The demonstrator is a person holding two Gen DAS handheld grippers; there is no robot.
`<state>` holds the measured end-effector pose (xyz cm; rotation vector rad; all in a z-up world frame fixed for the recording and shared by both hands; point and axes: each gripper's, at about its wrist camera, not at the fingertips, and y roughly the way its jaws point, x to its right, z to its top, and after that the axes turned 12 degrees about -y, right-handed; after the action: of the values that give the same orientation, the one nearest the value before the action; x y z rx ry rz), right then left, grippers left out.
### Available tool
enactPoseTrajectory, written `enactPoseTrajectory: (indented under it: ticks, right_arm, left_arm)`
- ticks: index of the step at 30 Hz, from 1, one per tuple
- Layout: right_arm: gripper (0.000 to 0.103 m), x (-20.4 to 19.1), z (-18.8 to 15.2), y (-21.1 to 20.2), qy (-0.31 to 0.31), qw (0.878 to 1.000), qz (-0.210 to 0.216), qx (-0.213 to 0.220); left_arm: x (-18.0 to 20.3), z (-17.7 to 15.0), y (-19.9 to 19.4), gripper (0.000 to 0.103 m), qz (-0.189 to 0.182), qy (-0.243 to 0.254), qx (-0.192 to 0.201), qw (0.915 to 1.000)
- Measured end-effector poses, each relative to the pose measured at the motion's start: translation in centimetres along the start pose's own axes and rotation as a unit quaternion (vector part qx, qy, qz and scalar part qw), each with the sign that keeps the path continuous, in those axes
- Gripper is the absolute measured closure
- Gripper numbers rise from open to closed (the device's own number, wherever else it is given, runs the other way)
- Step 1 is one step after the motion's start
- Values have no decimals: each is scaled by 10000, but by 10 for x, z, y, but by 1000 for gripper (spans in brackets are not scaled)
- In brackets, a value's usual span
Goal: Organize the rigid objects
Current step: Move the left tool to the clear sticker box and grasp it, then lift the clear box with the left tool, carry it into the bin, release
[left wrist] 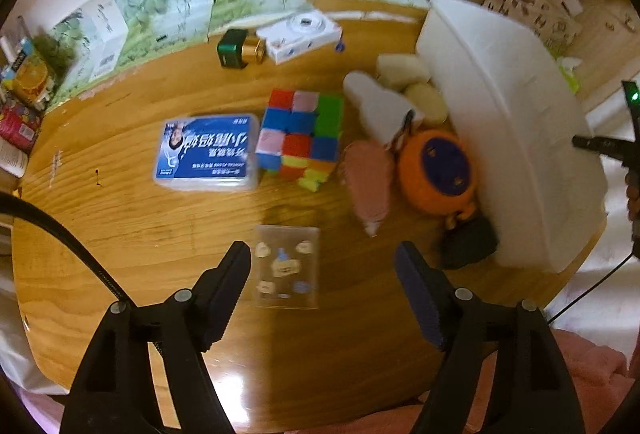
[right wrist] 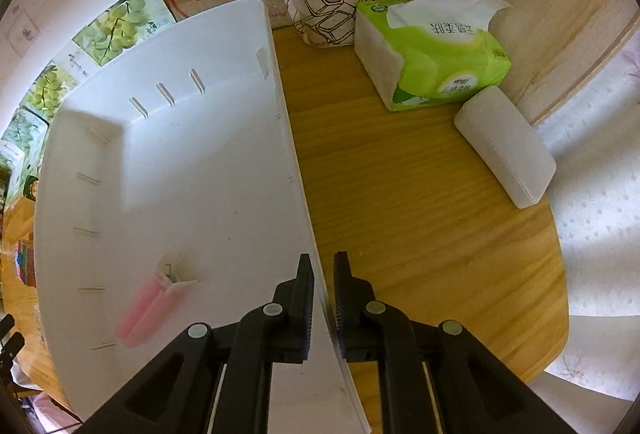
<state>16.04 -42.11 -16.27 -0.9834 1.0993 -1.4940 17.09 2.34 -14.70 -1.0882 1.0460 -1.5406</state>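
Looking down my left gripper (left wrist: pixel 322 284), I see its jaws standing wide apart with nothing held; the small clear plastic card case with cartoon stickers (left wrist: pixel 287 266) lies flat on the round wooden table (left wrist: pixel 120 226), just inside the left finger and well clear of the right one. Beyond it sit the blue-labelled clear plastic box (left wrist: pixel 208 153), the multicoloured puzzle cube (left wrist: pixel 301 138), a pink soft toy (left wrist: pixel 369 183) and an orange round plush (left wrist: pixel 438 172), the last close against the white plastic bin (left wrist: pixel 508 122).

My right gripper (right wrist: pixel 322 288) is nearly closed across the bin's near wall, one finger inside and one outside. I cannot tell for sure whether the pads are pressing the wall or only bracketing it. Inside the bin (right wrist: pixel 192 162) lies only a pink and white rectangular item (right wrist: pixel 150 308).

I reckon the card case is the next pick. The risks I see are these. The case is thin and flat, so the fingertips could skate over it or jam on the tabletop. It sits off-centre, so closing now could shove it sideways rather than grip it. If the right grip is loose, the bin could shift when something drops in.
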Motion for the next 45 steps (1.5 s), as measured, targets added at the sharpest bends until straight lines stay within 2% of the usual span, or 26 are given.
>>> enactPoseTrajectory:
  ticks: [7, 14, 19, 26, 28, 31, 37, 45]
  right_arm:
    - [93, -8, -1, 0, -48, 9998, -163, -107]
    - [92, -14, -2, 0, -73, 9993, -309, -191]
    - [91, -18, -1, 2, -106, 9987, -424, -243]
    - [91, -19, 1, 3, -142, 9985, -441, -299]
    - [91, -19, 2, 4, -140, 9985, -443, -303]
    - [91, -19, 2, 4, -148, 9985, -431, -294]
    - [91, -19, 1, 3, -128, 9987, -409, -265]
    - [91, -17, 0, 3, -147, 9990, -338, -242]
  left_arm:
    - [-21, 14, 31, 23, -72, 368, -536, 9979]
    - [-33, 23, 60, 23, -182, 492, -1040, 9932]
    - [-37, 30, 75, 23, -200, 503, -1247, 9907]
    - [-34, 34, 81, 27, -180, 632, -1328, 9890]
    - [-31, 34, 81, 39, -119, 698, -1311, 9888]
    - [-28, 33, 80, 47, -152, 712, -1332, 9884]
    - [-20, 44, 82, 47, -158, 564, -1357, 9890]
    - [-7, 17, 69, 48, -45, 436, -1350, 9899]
